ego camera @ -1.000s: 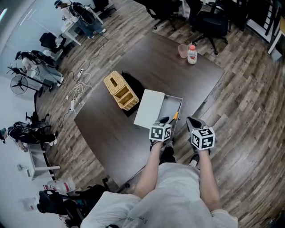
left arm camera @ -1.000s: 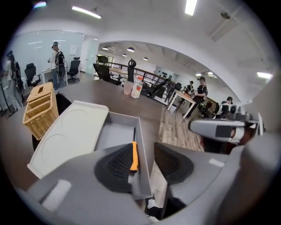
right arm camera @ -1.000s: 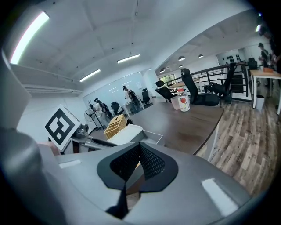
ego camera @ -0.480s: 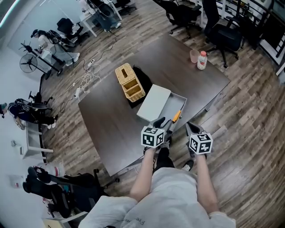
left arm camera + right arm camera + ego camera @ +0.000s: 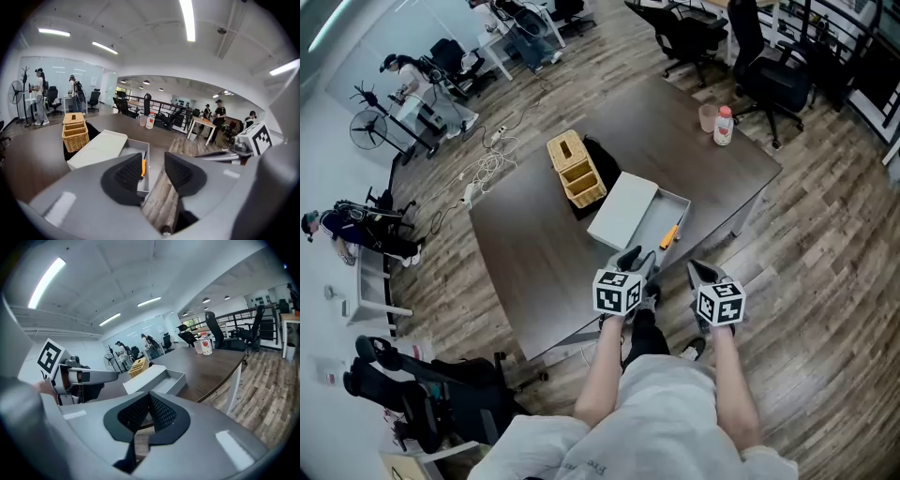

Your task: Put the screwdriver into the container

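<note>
The screwdriver is in the box and both grippers are empty.
The screwdriver (image 5: pixel 668 235) has an orange handle and lies flat by one wall of the smooth grey box (image 5: pixel 684 202) on the dark bench (image 5: pixel 534 253). The job looks done, so I think that is why the left gripper (image 5: pixel 637 258) hangs off the edge with its bumpy black fingers (image 5: pixel 124 173) spread wide. The right gripper (image 5: pixel 698 272) is pinched tight on nothing.
</note>
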Tool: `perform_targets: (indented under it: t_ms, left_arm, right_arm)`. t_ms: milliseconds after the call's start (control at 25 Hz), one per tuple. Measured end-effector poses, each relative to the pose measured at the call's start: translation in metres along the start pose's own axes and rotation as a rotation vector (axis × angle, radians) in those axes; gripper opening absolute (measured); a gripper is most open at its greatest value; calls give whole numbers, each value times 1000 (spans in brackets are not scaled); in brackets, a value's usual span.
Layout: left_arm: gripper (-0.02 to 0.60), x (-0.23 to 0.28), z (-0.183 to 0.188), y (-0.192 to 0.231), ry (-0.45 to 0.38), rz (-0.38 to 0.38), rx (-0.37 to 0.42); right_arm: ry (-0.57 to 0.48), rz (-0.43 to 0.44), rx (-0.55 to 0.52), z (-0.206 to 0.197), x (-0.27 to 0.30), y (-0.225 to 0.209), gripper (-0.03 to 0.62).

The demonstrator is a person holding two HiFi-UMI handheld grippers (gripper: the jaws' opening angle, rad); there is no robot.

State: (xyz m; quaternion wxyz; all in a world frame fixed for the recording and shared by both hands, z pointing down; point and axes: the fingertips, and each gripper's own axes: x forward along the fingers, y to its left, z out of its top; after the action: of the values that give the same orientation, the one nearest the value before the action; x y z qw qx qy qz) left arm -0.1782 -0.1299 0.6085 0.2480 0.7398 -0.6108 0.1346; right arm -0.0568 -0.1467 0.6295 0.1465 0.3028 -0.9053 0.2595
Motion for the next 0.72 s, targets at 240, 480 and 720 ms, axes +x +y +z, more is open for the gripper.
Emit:
perform_targets:
  t_ms: [240, 480, 720]
  left_arm:
    - [202, -5, -9, -13, 10, 6, 9]
    - [196, -9, -11, -16, 5, 20, 6]
    - [171, -12, -14, -11, 5, 43, 2]
  right_arm:
    - [-7, -4, -9, -4, -16, -4, 2]
    - [1, 16, -27, -7, -20, 0, 2]
    - [13, 32, -46, -8, -18, 4, 2]
